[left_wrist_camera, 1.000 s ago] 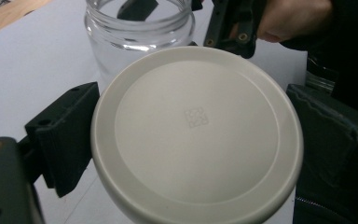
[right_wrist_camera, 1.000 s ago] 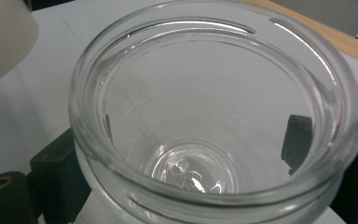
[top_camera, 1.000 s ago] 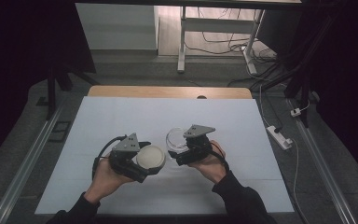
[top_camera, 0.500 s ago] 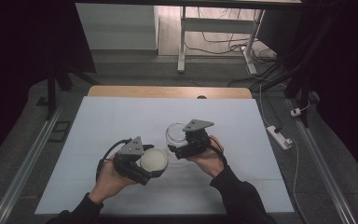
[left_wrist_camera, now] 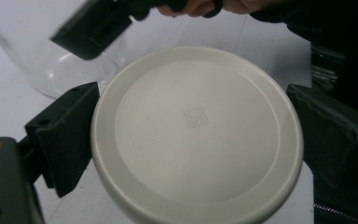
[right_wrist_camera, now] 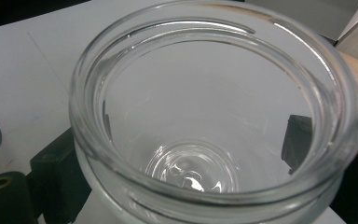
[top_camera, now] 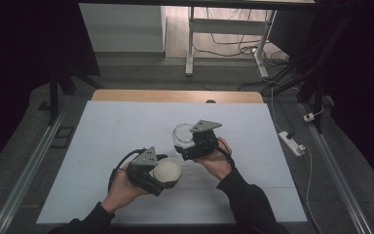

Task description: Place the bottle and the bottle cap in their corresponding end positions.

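The jar (top_camera: 182,135) stands open on the white surface (top_camera: 107,136), a little past the middle, with the right tool (top_camera: 189,148) pinching it from the person's side. In the right tool's own view its two black jaws press against the clear glass wall just under the rim (right_wrist_camera: 214,28), one at each side, and I can see straight down to the bare bottom: nothing is inside. The lid (top_camera: 166,171), a round cream disc, is off the jar and sits between the jaws of the left tool (top_camera: 163,175), which clamps it by the edge at both sides. In the left tool's view the lid (left_wrist_camera: 196,135) lies flat side up toward the camera, and the jar (left_wrist_camera: 51,60) shows behind it, close but apart.

As I judge it, the lid and jar are each held and separated, and they lie near each other. Whether the work is opening or closing I cannot tell from here. If it is closing, the lid has yet to be carried over the mouth, lowered level and turned or pressed home. If it is opening, what remains is to set the lid down on the surface and release both pieces.
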`<state>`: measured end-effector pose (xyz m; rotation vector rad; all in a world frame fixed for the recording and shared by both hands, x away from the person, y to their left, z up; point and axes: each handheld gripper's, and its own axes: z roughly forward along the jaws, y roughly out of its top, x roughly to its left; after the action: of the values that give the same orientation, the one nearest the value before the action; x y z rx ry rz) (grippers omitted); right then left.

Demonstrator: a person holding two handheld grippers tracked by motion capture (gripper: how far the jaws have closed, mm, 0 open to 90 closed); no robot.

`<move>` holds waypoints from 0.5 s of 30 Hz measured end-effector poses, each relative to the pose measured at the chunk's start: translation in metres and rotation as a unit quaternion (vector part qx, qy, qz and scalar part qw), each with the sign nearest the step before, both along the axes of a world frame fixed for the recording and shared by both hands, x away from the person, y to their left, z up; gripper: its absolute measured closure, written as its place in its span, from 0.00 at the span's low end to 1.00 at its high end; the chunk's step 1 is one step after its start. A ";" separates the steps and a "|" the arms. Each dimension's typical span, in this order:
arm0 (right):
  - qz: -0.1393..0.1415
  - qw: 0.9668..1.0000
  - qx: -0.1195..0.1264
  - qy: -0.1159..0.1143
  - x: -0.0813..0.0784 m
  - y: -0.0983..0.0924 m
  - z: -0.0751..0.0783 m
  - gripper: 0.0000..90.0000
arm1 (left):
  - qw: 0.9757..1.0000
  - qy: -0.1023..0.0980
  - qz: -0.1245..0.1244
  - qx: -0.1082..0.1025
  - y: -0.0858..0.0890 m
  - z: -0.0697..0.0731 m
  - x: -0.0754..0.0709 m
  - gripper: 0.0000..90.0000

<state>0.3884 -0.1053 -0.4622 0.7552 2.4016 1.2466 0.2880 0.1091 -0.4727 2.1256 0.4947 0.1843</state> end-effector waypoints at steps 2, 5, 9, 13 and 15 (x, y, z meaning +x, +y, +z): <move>-0.001 1.000 -0.001 -0.003 0.003 0.001 0.000 0.07 | 1.000 0.000 -0.002 0.004 -0.002 -0.003 0.001 0.09; -0.004 1.000 -0.001 -0.004 0.006 0.003 -0.001 0.07 | 1.000 0.002 -0.001 0.002 -0.006 -0.008 0.003 0.09; -0.008 1.000 -0.002 -0.005 0.011 0.007 -0.003 0.07 | 1.000 0.003 0.000 0.005 -0.011 -0.014 0.005 0.09; -0.011 1.000 -0.006 -0.006 0.017 0.011 -0.006 0.07 | 1.000 0.001 0.001 0.007 -0.015 -0.020 0.007 0.09; -0.012 1.000 -0.006 -0.006 0.020 0.012 -0.006 0.07 | 1.000 -0.001 0.002 0.009 -0.017 -0.023 0.009 0.09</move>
<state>0.4082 -0.0934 -0.4686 0.7697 2.3819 1.2215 0.2967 0.0921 -0.4961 2.1425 0.4974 0.1930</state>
